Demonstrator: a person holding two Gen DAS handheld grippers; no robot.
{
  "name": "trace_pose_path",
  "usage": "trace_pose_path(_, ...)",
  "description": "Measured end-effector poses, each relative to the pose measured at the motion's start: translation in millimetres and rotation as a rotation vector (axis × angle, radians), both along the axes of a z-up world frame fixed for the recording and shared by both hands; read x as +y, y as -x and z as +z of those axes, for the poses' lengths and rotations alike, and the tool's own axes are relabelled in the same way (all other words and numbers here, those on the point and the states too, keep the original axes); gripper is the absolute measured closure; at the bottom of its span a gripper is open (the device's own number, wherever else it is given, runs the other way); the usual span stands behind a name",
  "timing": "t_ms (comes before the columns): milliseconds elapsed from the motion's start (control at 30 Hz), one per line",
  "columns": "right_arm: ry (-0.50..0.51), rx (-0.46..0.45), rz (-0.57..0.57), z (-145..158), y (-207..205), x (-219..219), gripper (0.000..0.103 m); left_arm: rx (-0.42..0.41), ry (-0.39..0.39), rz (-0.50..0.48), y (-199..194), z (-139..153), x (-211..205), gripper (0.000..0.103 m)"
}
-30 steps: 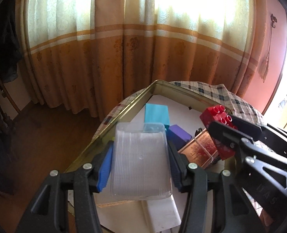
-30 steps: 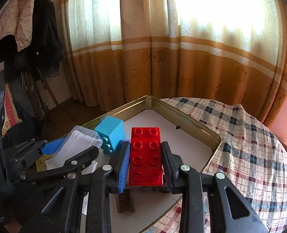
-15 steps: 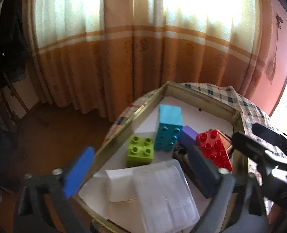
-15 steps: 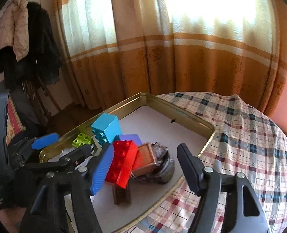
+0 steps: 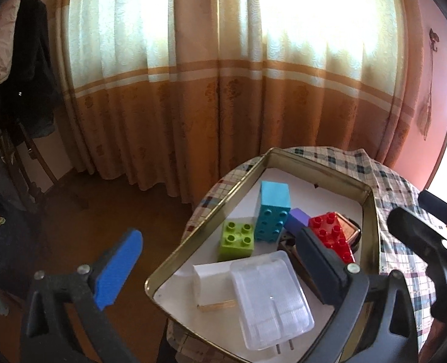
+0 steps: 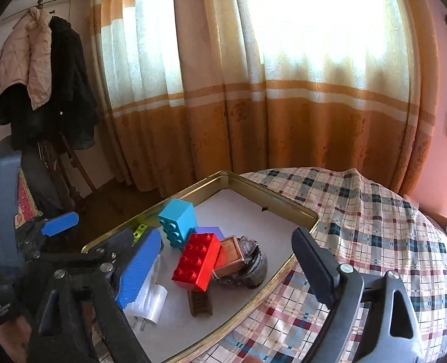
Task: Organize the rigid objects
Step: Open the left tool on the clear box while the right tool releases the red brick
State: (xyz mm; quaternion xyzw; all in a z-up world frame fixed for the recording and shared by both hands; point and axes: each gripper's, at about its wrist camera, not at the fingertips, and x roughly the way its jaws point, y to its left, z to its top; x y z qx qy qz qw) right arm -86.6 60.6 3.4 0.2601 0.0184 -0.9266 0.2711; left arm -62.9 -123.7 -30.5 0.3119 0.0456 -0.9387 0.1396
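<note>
Left hand-held gripper (image 5: 220, 260): jaws wide, clear plug case (image 5: 270, 299) released into tin tray (image 5: 371, 211).
Right hand-held gripper (image 6: 226, 263): just opened, red brick (image 6: 197, 261) dropped.

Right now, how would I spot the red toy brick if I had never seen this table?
Find the gold-rimmed tray on the checked tablecloth. In the pile in the middle of the tray, the red brick lies tilted across a small brown box. It is the only red piece; the bricks behind it are blue, purple and green.

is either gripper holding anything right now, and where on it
Nothing is held. Both the left gripper and right gripper have just been opening, with nothing between the jaws.
</note>
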Motion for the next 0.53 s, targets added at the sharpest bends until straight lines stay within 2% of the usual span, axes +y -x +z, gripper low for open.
trace_pose_path(167, 0.010, -0.001, 0.008, -1.3, -1.6, 0.2, 0.013, -0.007, 0.000, 0.027, -1.2, -3.4, -5.3, 0.000)
trace_pose_path(300, 0.013, -0.007, 0.008, -4.4, -1.1, 1.6, 0.013, -0.004, 0.029, 0.066, -2.8, -7.1, -7.8, 0.000)
trace_pose_path(533, 0.013, -0.019, 0.003, -10.7, -1.0, 3.7, 0.013, -0.006, 0.035, 0.049, -1.9, -10.2, -6.4, 0.000)
